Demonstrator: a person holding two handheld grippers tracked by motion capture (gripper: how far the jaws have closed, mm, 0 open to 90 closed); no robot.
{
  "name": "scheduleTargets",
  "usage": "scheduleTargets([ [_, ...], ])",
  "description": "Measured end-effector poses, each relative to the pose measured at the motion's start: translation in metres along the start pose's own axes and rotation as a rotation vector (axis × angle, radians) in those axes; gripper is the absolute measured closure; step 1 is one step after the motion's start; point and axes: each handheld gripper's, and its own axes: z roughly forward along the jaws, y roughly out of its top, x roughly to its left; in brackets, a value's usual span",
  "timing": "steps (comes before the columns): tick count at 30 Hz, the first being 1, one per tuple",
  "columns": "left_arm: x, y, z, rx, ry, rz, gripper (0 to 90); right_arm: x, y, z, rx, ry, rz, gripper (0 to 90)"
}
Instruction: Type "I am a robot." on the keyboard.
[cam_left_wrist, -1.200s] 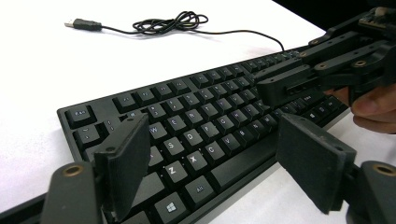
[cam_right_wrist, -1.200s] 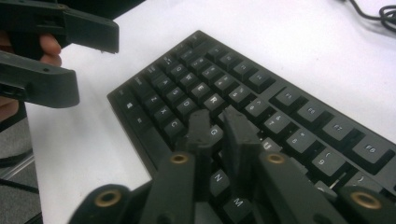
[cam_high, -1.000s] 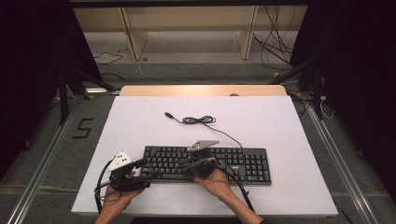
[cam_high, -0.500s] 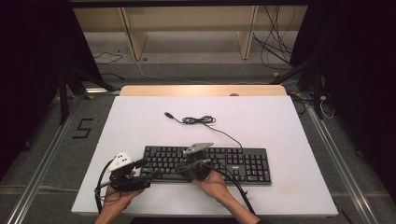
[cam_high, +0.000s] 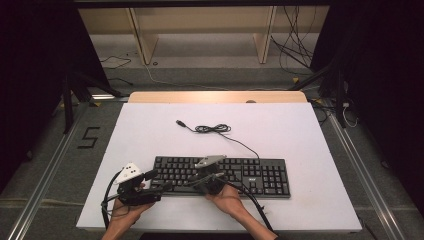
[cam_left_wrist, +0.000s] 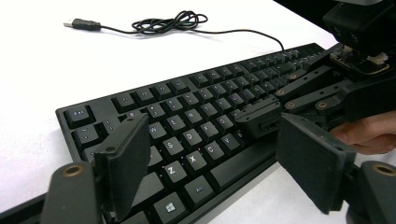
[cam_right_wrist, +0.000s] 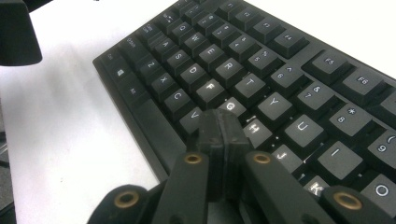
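Left tongs (cam_high: 159, 179) at the near left of the white worktop (cam_high: 300, 130), held in the left hand (cam_high: 125, 207), jaws spread wide and nothing between them; in the left gripper view (cam_left_wrist: 205, 163) one pad over the keyboard's left end, the other just off its near edge, above bare worktop. No contact with the keys discernible.

Black keyboard (cam_high: 260, 175) lying flat near the front edge of the worktop, long side across it, left end just beside the left tongs. Lettered keys (cam_right_wrist: 210, 91) plain in the right gripper view (cam_right_wrist: 219, 135).

Right tongs (cam_high: 192, 178) over the left-middle of the keyboard, in the right hand (cam_high: 225, 200), jaws pressed together with nothing between, tips pointing down at the key rows near G and H; touching a key or hovering just above, impossible to tell. Same tongs seen from the left gripper view (cam_left_wrist: 259, 121), tips low over the letter keys, fingers (cam_left_wrist: 369, 133) behind.

Black cable (cam_high: 240, 145) running from the keyboard's far edge up to a loose coil (cam_high: 212, 128) mid-worktop, ending in a USB plug (cam_high: 180, 122) to the left of the coil, well apart from both tongs.
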Motion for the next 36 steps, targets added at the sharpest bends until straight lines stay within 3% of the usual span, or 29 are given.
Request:
scheduleTargets([
  [8,0.001,0.0,0.0,0.0,0.002,-0.002,25.8,0.0,0.001,-0.001,-0.001,0.005,0.016,90.0],
  [15,0.001,0.0,0.0,-0.002,0.004,-0.002,25.8,-0.003,0.004,-0.009,-0.042,0.034,0.047,86.5],
  [36,0.001,0.0,-0.001,-0.005,0.004,-0.003,25.8,-0.014,0.008,-0.026,-0.094,0.023,0.075,76.6],
])
